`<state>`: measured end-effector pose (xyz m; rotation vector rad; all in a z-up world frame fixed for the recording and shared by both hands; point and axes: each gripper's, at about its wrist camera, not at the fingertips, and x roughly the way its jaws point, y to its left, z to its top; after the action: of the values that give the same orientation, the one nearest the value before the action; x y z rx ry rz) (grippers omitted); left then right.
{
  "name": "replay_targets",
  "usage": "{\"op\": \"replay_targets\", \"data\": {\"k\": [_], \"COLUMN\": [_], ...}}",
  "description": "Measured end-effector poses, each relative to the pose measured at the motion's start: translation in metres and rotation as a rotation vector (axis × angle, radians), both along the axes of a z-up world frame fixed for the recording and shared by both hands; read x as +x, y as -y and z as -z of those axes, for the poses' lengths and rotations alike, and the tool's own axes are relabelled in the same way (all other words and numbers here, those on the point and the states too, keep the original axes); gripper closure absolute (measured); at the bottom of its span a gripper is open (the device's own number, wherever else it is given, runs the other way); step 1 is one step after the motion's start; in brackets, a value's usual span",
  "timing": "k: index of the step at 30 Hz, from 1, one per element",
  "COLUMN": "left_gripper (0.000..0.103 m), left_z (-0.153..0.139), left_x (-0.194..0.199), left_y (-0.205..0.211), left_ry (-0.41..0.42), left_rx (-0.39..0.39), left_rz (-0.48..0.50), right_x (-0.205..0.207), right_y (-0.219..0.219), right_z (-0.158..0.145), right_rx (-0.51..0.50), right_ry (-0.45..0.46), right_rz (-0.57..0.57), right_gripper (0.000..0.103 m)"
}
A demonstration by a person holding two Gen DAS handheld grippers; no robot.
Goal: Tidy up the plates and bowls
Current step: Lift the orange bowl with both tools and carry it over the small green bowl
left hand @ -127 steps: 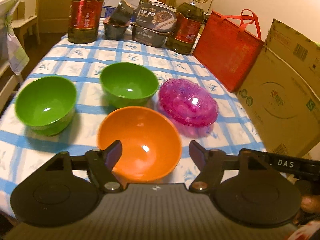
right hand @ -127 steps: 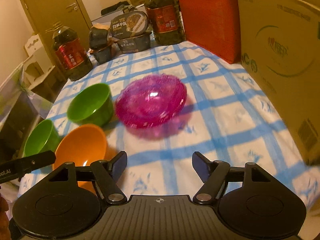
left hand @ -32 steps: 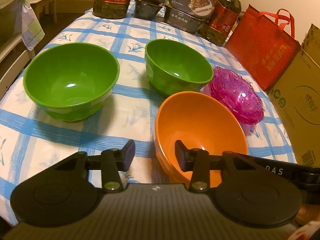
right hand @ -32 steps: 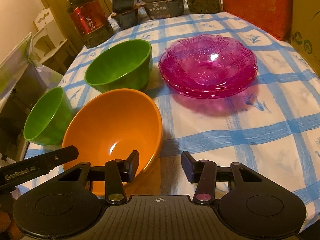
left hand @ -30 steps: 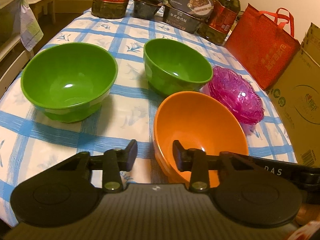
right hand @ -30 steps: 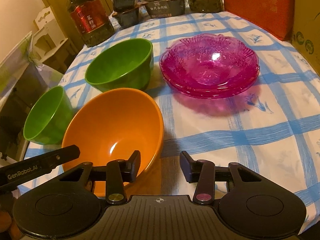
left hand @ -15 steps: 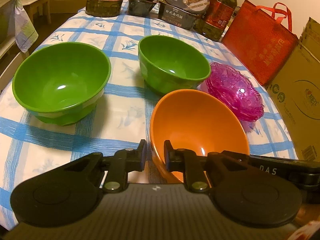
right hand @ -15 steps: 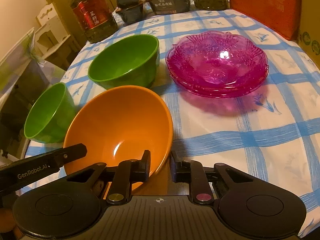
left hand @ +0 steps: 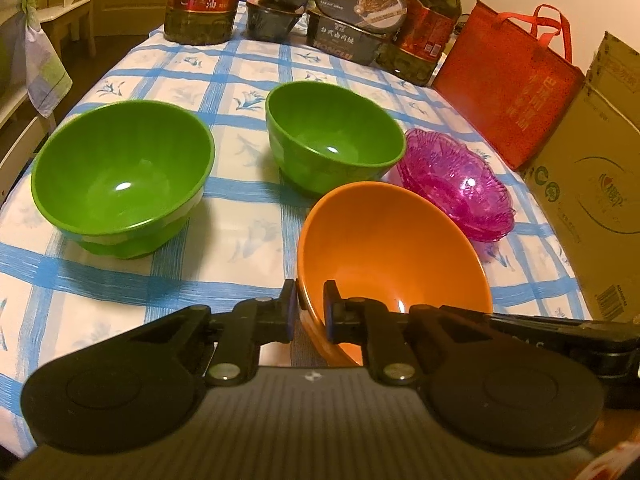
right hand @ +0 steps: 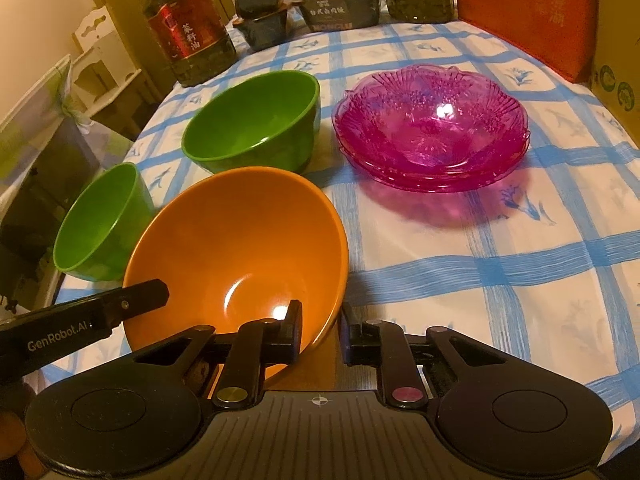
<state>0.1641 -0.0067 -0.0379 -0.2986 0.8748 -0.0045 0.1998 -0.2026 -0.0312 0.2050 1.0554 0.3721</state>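
Both the left gripper (left hand: 310, 306) and right gripper (right hand: 320, 330) have their jaws clamped on opposite rims of the orange bowl (left hand: 394, 248).

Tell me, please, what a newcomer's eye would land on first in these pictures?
Probably the orange bowl at the near table edge, tipped up, with the left gripper and right gripper each clamped on its rim from opposite sides. Beyond it sit two green bowls and, to their right, stacked magenta glass dishes on the blue-checked tablecloth.
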Motion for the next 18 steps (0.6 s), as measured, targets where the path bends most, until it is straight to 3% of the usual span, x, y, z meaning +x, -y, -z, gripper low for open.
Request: {"op": "replay_targets", "data": {"k": [18], "left_gripper": [0.092], "left_z": [-0.049], "left_x": [0.008], "left_y": [-0.009], "left_ry": [0.065], "left_rx": [-0.008], "left_rz": [0.003], "right_x": [0.011], "right_y": [-0.006], "right_z": [-0.052], "right_rx": [0.005], "right_ry": [0.076], "right_rz": [-0.009], "right_gripper": [0.084]}}
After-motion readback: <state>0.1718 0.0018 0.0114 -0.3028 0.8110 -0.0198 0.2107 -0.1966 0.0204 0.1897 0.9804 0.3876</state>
